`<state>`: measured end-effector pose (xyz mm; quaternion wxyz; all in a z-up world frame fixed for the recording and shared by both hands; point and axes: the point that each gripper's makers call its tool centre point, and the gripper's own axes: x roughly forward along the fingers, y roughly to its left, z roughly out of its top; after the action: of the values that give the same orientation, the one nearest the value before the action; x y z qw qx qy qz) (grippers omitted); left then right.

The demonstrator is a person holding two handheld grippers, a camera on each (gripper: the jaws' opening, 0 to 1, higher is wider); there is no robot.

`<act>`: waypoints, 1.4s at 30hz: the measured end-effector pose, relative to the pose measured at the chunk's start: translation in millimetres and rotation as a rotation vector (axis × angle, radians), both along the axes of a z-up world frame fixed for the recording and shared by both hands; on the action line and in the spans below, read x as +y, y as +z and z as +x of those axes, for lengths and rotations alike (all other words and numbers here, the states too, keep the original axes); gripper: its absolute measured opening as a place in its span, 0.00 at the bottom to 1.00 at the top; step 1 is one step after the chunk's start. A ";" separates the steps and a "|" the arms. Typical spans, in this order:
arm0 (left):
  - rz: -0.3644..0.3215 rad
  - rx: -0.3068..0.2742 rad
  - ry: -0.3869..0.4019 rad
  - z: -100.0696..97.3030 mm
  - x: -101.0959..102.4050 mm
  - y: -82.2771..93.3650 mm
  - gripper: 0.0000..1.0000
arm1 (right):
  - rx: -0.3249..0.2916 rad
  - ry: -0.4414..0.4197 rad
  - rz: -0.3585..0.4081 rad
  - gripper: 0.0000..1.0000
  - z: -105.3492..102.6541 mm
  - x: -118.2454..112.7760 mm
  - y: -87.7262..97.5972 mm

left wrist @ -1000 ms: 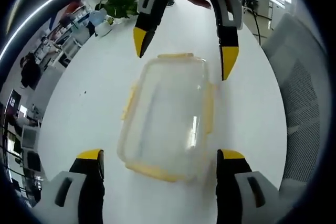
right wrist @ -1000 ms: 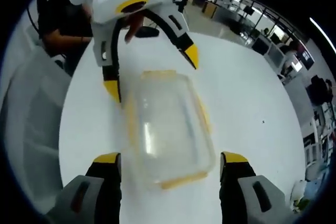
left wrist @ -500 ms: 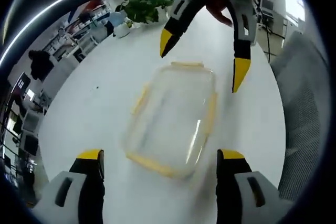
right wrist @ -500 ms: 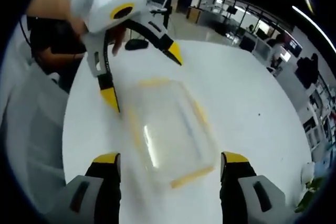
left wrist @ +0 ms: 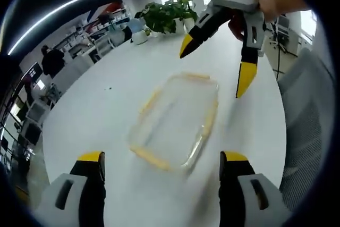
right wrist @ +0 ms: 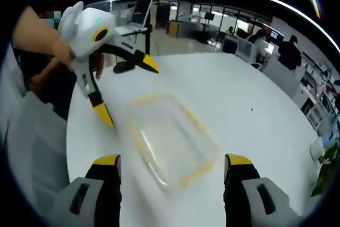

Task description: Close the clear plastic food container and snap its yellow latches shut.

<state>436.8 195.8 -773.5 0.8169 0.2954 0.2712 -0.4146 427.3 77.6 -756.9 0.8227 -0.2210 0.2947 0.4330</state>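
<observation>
A round white table (left wrist: 95,115) carries the work, and little else stands on it: a potted green plant (left wrist: 169,14) and a small white vessel (left wrist: 140,36) sit at its far edge in the left gripper view, while in the right gripper view a dark computer mouse (right wrist: 123,67) lies near the opposite edge, beyond the container. A grey mesh chair (left wrist: 305,126) stands close against the table, and open-plan office desks with people fill the background. Nothing lies between either gripper and the container. The clear plastic food container (left wrist: 175,122) rests flat near the table's middle, its lid on and lying level; the yellow latches (left wrist: 151,158) along its rim look folded down, though blur keeps me from telling whether they are snapped. The left gripper (left wrist: 162,158) has its yellow-tipped jaws spread wide, the container ahead between them and untouched. The right gripper (right wrist: 172,160) likewise has its jaws spread wide and apart from the container (right wrist: 172,139). Each gripper, held in a hand (right wrist: 58,51), appears raised beyond the container in the other's view, jaws splayed.
</observation>
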 end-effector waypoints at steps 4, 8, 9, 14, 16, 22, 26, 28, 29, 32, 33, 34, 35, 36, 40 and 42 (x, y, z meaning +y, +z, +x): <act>-0.037 -0.003 0.026 -4.8 1.3 2.5 0.90 | -0.011 -0.026 0.027 0.80 -3.2 -1.6 3.1; -0.065 -0.011 0.044 -9.4 2.2 5.6 0.90 | -0.022 -0.048 0.051 0.80 -8.2 -4.7 5.8; -0.067 -0.015 0.048 -10.8 3.1 5.9 0.90 | -0.028 -0.052 0.054 0.80 -9.7 -6.1 6.5; -0.087 -0.016 0.075 -18.8 6.5 5.8 0.91 | -0.030 -0.065 0.076 0.81 -19.1 -12.7 7.7; -0.097 -0.021 0.081 -21.8 7.1 7.0 0.91 | -0.038 -0.074 0.082 0.80 -22.5 -16.5 8.5; -0.127 -0.039 0.104 -32.7 11.0 8.8 0.93 | -0.066 -0.100 0.114 0.80 -31.7 -25.8 13.6; -0.160 -0.047 0.137 -38.0 13.9 10.4 0.94 | -0.085 -0.116 0.127 0.80 -39.6 -31.4 14.8; -0.158 -0.054 0.145 -41.2 15.9 9.3 0.93 | -0.094 -0.129 0.135 0.80 -42.5 -35.4 14.1; -0.163 -0.054 0.148 -42.9 16.2 9.1 0.93 | -0.092 -0.136 0.140 0.80 -43.9 -36.9 13.6; -0.175 -0.056 0.148 -49.3 15.4 9.7 0.93 | -0.106 -0.150 0.148 0.80 -50.3 -41.7 13.7; -0.174 -0.059 0.149 -50.5 15.8 9.5 0.94 | -0.109 -0.152 0.147 0.80 -52.1 -42.9 13.6; -0.178 -0.060 0.151 -52.2 16.8 8.9 0.94 | -0.118 -0.156 0.152 0.80 -53.9 -44.8 14.3; -0.184 -0.061 0.154 -53.6 17.2 9.3 0.94 | -0.119 -0.158 0.154 0.80 -54.6 -45.4 14.4; -0.194 -0.062 0.157 -56.0 17.1 10.2 0.94 | -0.124 -0.163 0.156 0.80 -56.3 -47.5 14.9; -0.199 -0.067 0.164 -62.9 18.3 8.9 0.94 | -0.132 -0.179 0.173 0.80 -62.7 -53.4 16.6; -0.203 -0.070 0.157 -68.2 17.9 8.4 0.94 | -0.134 -0.188 0.174 0.80 -66.9 -56.6 16.3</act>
<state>368.6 213.7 -765.1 0.8815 0.2034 0.2211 -0.3643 360.4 21.0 -740.5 0.8935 -0.1487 0.2196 0.3624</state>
